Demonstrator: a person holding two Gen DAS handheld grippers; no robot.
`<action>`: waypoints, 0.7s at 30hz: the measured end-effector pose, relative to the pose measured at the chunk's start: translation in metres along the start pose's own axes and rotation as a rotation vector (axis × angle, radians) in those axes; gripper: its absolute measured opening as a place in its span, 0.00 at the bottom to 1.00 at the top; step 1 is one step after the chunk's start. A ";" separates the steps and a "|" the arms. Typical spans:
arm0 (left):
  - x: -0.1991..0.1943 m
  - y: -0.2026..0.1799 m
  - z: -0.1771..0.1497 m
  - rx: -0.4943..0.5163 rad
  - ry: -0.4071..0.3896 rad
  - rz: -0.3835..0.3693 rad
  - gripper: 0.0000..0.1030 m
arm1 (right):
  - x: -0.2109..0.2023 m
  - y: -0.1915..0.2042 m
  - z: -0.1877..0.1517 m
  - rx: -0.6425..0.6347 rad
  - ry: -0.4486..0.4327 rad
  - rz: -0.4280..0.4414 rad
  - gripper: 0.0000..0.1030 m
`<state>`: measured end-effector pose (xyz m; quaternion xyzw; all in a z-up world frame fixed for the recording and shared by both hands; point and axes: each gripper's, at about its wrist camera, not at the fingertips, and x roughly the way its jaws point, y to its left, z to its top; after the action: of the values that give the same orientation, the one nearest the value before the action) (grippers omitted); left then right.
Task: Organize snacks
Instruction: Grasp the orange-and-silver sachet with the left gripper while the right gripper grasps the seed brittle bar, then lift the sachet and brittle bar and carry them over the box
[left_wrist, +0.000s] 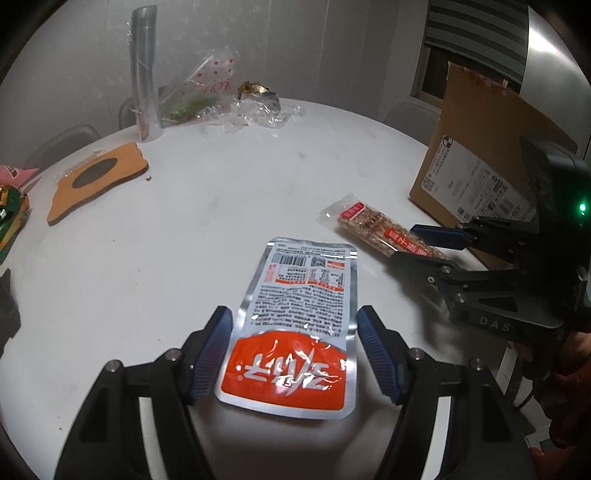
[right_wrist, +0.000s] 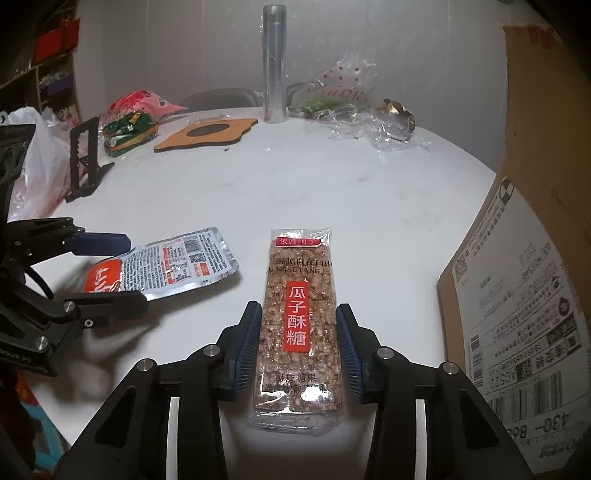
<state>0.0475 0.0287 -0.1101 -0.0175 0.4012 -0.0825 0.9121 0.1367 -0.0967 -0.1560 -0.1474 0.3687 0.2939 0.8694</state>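
Between the fingers of the left gripper (left_wrist: 293, 350) lies a silver and orange snack pouch (left_wrist: 295, 325), flat on the white bench (left_wrist: 207, 221) with its printed back upward; the jaws stand apart on either side of it, the blue pads just beside its edges, and contact cannot be confirmed. To the right of this gripper, the right gripper (right_wrist: 299, 343) straddles a clear-wrapped seed brittle bar (right_wrist: 300, 317) bearing a red label; its jaws are likewise spread, the pads close against the long sides of the bar, which rests on the bench. Right of the right gripper stands a cardboard box (right_wrist: 517, 280) with shipping labels. Ahead of both grippers, at the far side of the bench, are a tall clear cylinder (right_wrist: 274, 62), crumpled plastic wrap (right_wrist: 384, 129), and a dotted plastic bag (right_wrist: 340, 88). Ahead and to the left lie a cork mat (right_wrist: 207, 134) and a green snack pack (right_wrist: 129, 133).
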 end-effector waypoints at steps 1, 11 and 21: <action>-0.002 0.000 0.001 -0.001 -0.006 0.003 0.65 | -0.004 0.002 0.001 -0.005 -0.009 0.002 0.36; -0.050 -0.001 0.012 -0.005 -0.125 0.036 0.65 | -0.052 0.017 0.018 -0.044 -0.113 0.051 0.36; -0.121 -0.030 0.060 0.037 -0.320 0.051 0.65 | -0.143 0.017 0.050 -0.116 -0.306 0.012 0.36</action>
<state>0.0074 0.0172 0.0213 -0.0035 0.2494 -0.0626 0.9664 0.0750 -0.1172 -0.0182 -0.1488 0.2151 0.3391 0.9037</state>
